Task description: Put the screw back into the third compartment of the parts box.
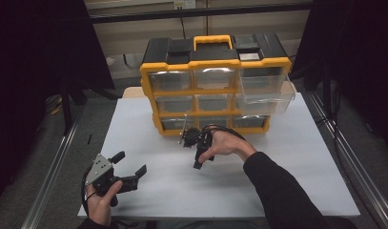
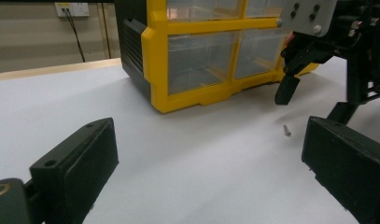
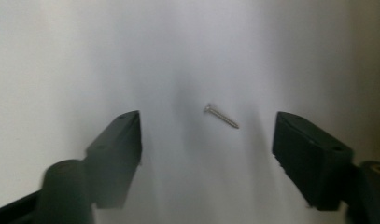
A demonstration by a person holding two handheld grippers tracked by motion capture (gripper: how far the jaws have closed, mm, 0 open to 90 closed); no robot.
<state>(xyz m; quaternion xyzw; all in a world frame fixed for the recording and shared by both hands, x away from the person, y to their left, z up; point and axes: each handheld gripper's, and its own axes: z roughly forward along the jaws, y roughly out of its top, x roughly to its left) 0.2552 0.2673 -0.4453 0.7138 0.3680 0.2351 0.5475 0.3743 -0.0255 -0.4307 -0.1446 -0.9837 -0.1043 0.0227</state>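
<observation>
Near the tabletop's front-left corner the left gripper [image 1: 129,173] waits, jaws spread and empty. Mid-tabletop, the right gripper [image 3: 207,140] hangs over a small silver screw [image 3: 221,116], slim and lying flat just before the yellow drawer cabinet [image 1: 215,86]; its jaws straddle it, not yet touching. Next, I'd judge: lower and pinch.

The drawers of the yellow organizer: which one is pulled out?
The top right drawer: it sticks out toward the person, while the other drawers sit flush in the organizer.

Screw [image 3: 221,116] seemingly shiny metal; table [image 3: 85,56] matt white.
</observation>
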